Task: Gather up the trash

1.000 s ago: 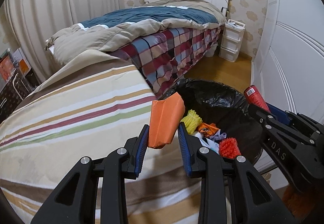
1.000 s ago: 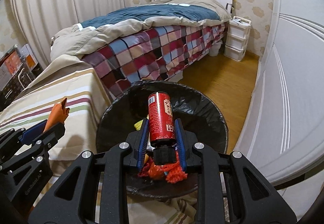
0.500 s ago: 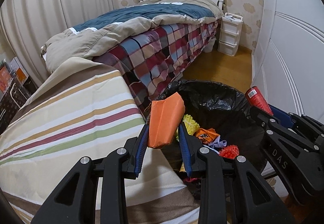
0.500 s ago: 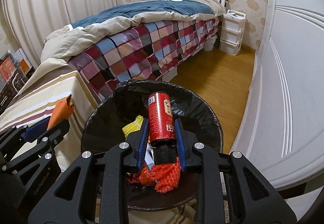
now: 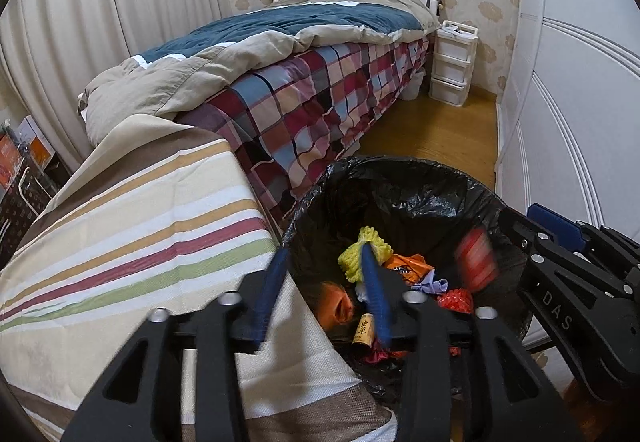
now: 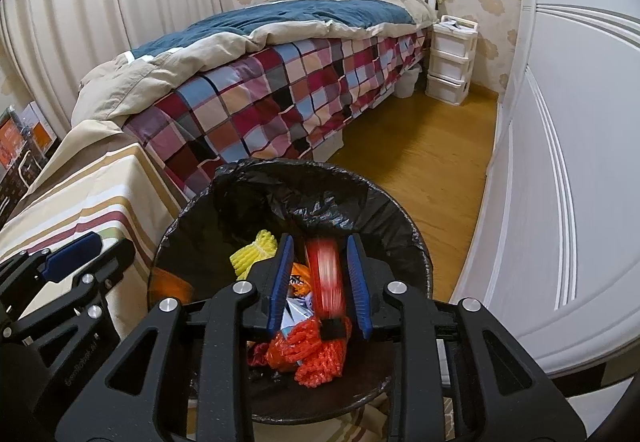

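A bin with a black liner stands below both grippers, beside the striped cloth. My left gripper hangs over its left rim with jaws opening and nothing between them. The orange wrapper lies inside the bin by the left wall. My right gripper is over the bin's middle, jaws opening. The red can is a blur between them, loose from the pads and dropping. Yellow foam net and red net lie among the trash.
A striped tablecloth covers the surface to the left of the bin. A bed with a checked quilt stands behind it. White wardrobe doors close off the right, with wooden floor between. White drawers stand by the headboard.
Both grippers have opened over the bin. The orange wrapper has left the left gripper and lies in the bin. The red can has slipped from the right gripper's hold and is falling.
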Tool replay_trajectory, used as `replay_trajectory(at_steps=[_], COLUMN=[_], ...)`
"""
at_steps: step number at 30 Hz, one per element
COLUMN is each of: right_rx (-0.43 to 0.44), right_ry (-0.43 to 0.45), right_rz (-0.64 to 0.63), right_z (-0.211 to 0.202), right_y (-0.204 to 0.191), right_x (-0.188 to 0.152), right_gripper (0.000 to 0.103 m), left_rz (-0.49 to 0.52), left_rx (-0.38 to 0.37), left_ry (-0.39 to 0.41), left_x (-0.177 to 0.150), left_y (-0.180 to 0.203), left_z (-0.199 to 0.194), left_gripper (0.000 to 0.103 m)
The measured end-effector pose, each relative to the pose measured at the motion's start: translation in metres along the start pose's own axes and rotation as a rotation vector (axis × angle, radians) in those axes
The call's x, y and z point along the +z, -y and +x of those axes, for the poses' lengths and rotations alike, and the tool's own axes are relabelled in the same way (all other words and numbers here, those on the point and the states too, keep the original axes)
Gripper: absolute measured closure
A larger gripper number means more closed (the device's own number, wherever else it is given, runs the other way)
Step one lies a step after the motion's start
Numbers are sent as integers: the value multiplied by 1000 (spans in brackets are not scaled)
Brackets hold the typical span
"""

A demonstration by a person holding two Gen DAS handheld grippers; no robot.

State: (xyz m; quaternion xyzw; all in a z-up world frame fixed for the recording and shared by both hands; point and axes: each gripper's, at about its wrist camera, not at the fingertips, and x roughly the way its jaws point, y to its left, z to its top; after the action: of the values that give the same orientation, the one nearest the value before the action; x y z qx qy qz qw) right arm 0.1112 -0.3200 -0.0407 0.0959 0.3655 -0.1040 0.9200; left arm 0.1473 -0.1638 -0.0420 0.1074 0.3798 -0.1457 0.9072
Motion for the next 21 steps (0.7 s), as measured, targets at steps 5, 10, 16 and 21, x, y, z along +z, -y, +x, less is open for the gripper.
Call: replay_trajectory(at_steps=[5, 10, 16, 21], right_rx=[-19, -41, -74, -73], right_ry=[18, 36, 58, 67], right_rz=[7, 12, 22, 12], right_z=[-5, -12, -23, -31], right_y=[2, 5, 9, 5], right_x=[0, -1, -1, -2], right_gripper=[58, 44, 29, 17], left_rz=[-4, -7, -13, -33], left_rx=[10, 24, 46, 57], left_ry=[23, 32, 48, 64], left_x=[1, -1, -4, -6], left_y=[0, -3, -8, -15], left_z=[-3, -8, -16, -27], left_gripper=[37, 32, 29, 26])
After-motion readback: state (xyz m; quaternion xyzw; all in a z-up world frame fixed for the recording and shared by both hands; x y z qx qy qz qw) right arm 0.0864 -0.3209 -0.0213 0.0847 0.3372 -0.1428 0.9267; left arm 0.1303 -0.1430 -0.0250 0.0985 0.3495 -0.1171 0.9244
